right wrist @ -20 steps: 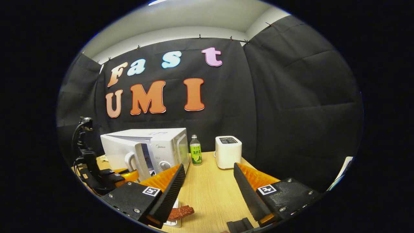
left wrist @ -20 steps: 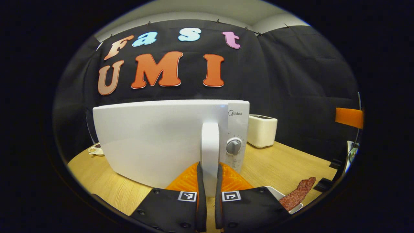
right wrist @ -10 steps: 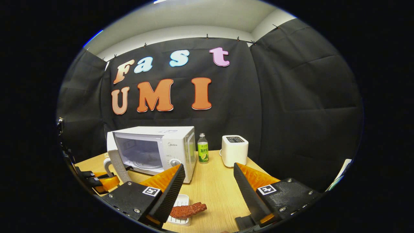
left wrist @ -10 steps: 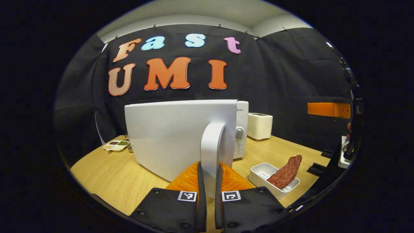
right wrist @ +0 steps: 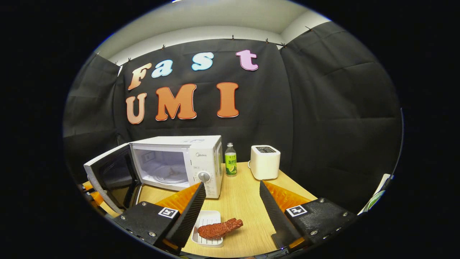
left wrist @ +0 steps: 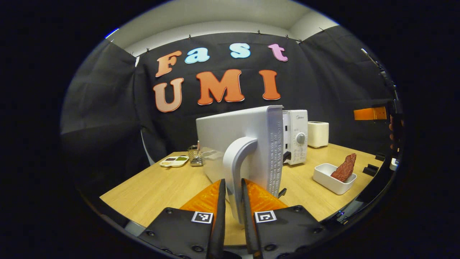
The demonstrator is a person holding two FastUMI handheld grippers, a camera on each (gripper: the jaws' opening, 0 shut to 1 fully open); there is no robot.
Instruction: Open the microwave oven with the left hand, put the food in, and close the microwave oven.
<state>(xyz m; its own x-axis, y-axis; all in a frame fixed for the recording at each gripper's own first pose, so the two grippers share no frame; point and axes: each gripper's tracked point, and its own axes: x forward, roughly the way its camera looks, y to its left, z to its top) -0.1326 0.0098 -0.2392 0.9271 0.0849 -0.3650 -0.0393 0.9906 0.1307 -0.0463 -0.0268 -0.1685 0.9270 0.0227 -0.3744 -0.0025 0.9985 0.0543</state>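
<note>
In the left gripper view the left claw (left wrist: pixel 233 201) is clenched on the door handle (left wrist: pixel 237 162), one finger on each side of the white bar, with the door (left wrist: pixel 237 140) swung well out from the microwave (left wrist: pixel 294 136) so that its edge faces the camera. In the right gripper view the right claw (right wrist: pixel 230 208) hangs released and empty above the bench (right wrist: pixel 244 201), its fingers spread wide, and just past them lies the food (right wrist: pixel 220 228), a reddish-brown slab resting across a small white tray (right wrist: pixel 206 233) and overhanging its rim. Farther back the microwave stands with its cavity (right wrist: pixel 161 171) exposed and the door angled out to the side; a bottle (right wrist: pixel 230 164) and a toaster (right wrist: pixel 265 162) sit beside it, clear of the path. The opening step looks all but done. Next, I judge, the right claw must drop onto the food or tray, close on it, and carry it into the cavity without knocking the door, while the left claw keeps the door wide. Closing comes last.
</note>
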